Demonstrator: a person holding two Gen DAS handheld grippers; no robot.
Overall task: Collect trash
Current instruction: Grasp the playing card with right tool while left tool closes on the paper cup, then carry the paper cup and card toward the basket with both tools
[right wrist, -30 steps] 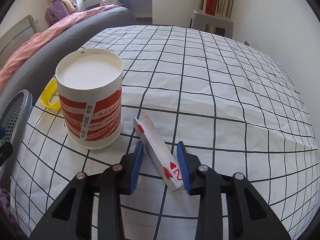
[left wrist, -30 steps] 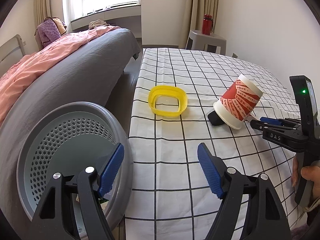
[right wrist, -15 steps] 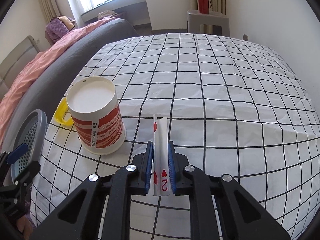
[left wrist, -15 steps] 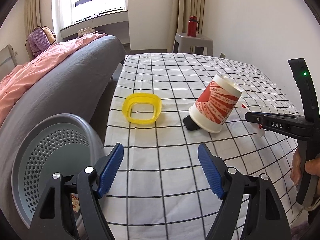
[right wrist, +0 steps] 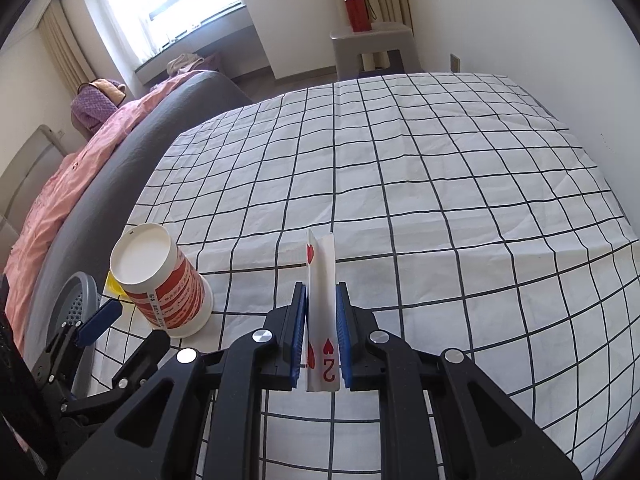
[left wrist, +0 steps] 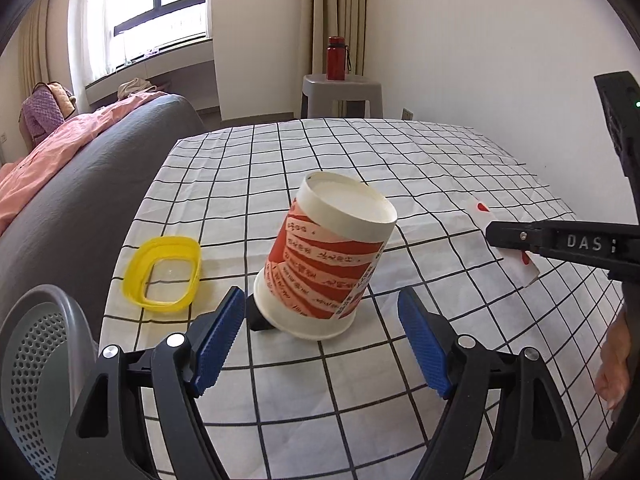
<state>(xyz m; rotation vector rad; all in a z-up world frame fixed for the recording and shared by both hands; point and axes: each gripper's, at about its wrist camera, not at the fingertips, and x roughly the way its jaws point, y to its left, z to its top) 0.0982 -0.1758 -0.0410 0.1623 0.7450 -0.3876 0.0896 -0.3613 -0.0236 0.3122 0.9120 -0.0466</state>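
Folded playing card (right wrist: 322, 304) pinched edge-on in right claw (right wrist: 321, 340), lifted over checked counter (right wrist: 440, 200). Left claw (left wrist: 320, 340) spread around tilted paper cup (left wrist: 326, 260), not touching. Risks: card slipping from thin grip; cup toppling off black prop (left wrist: 256, 320); wastebasket (left wrist: 36, 368) missed.

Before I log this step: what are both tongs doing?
Left tongs: open, empty, the paper cup ahead of them.
Right tongs: closed on the folded playing card.

checked cloth (right wrist: 440, 184) covers tabletop | grey stool (left wrist: 341, 94) far, red bottle (left wrist: 337, 58) standing on it | grey sofa (left wrist: 100, 168) left, pink blanket (left wrist: 48, 152) draped over it | window (left wrist: 160, 4) far left
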